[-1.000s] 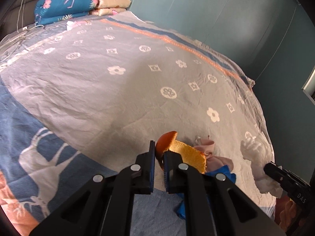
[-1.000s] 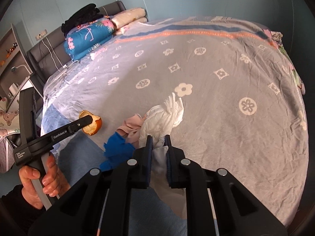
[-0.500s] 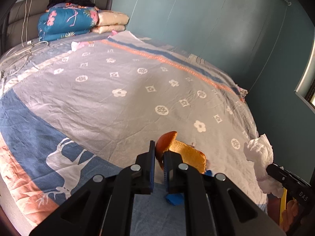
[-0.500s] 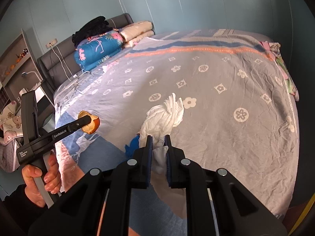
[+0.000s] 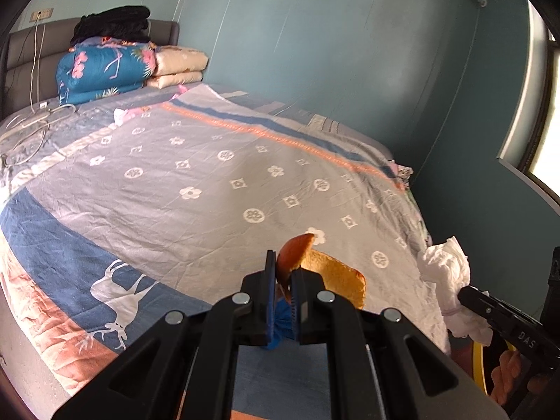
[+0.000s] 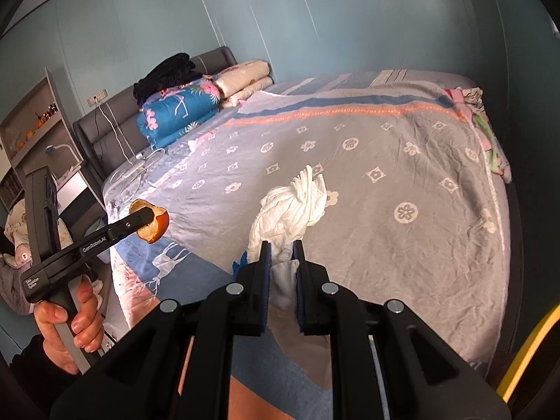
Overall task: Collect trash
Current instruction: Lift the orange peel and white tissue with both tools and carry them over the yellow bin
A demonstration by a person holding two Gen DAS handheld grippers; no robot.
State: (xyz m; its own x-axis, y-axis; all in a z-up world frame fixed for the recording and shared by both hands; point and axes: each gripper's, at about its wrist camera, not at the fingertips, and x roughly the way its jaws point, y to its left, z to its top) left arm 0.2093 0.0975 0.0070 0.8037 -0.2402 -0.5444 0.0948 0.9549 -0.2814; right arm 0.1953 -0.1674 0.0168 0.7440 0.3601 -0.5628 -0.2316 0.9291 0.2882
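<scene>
Bed w/ grey sheet, white flower & diamond print, orange-blue stripe running along the far side, blue band w/ white deer at the near edge. At the head end, against the grey headboard: folded blue floral quilt, black clothes piled on top, cream folded blankets just beside it. White cables lie loose near the head-end corner. Bunched clothes hang at the far foot-end corner.
</scene>
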